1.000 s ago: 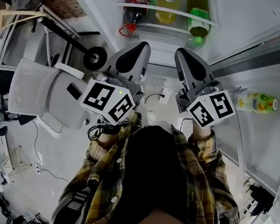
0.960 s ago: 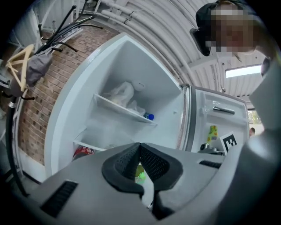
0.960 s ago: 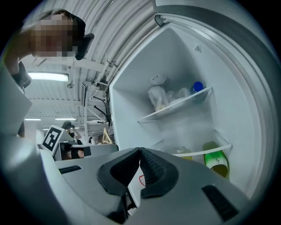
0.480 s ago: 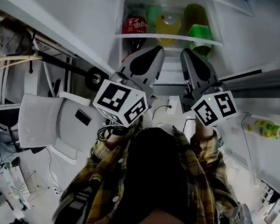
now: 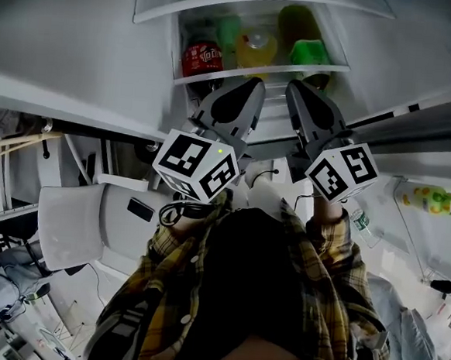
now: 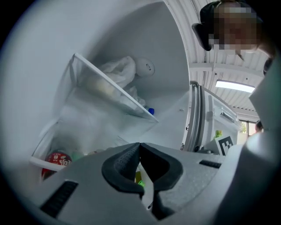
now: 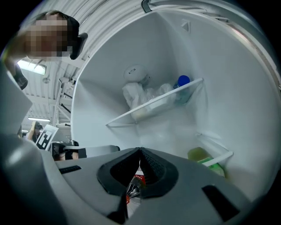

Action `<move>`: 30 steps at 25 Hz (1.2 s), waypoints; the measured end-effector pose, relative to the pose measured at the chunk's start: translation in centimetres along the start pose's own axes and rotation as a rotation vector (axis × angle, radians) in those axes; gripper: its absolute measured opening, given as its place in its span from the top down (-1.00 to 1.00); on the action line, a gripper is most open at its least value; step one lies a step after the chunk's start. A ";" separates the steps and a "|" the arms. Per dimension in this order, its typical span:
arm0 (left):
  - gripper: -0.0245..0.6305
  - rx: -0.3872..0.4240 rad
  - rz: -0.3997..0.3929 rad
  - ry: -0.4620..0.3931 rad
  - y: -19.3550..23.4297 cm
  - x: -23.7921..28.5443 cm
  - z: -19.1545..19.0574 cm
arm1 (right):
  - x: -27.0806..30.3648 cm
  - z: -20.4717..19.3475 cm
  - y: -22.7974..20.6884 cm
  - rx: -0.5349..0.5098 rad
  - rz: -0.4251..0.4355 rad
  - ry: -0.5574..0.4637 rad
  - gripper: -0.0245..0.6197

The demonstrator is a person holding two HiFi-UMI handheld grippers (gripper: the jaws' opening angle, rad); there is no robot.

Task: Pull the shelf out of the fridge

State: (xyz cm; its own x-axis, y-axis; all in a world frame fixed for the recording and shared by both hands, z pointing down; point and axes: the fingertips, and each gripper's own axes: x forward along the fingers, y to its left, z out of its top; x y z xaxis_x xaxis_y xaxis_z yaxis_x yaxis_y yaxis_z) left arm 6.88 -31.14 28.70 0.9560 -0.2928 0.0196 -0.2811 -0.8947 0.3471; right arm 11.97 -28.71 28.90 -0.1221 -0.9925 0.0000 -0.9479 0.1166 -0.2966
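Two grippers held side by side in your hands, left gripper (image 5: 251, 84) and right gripper (image 5: 296, 86) both pinched together on nothing, tips closer to the shelf (image 5: 327, 68) front edge than a second ago, shelf seated inside the fridge (image 7: 237, 88).

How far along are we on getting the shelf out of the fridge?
Done: the fridge stands open, its inside in view. In hand: the left gripper and the right gripper, both shut and empty, point into it near the front of the shelf. Left: the pull itself. The shelf sits fully in with bottles on it; neither gripper has hold of it yet.
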 end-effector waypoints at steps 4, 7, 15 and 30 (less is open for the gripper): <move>0.91 -0.020 0.021 0.002 0.3 0.1 -0.5 | 0.2 -0.4 -0.4 0.016 0.009 0.010 0.86; 0.91 -0.034 0.051 -0.006 0.8 0.1 -0.7 | 0.6 -0.5 -1.0 0.039 0.023 0.015 0.86; 0.91 -0.064 0.118 -0.024 1.7 0.9 -1.0 | 1.4 -0.6 -2.5 0.106 0.069 0.025 0.86; 0.90 -0.221 0.138 -0.032 2.8 1.6 -3.4 | 1.6 -2.6 -4.5 0.278 0.091 0.041 0.84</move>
State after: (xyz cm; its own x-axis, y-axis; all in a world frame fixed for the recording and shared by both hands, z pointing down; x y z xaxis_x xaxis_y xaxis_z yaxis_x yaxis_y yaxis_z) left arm 7.92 -33.01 32.91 0.9055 -0.4211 0.0523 -0.3804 -0.7509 0.5399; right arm 15.31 -30.75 32.71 -0.2197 -0.9756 -0.0013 -0.8165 0.1846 -0.5471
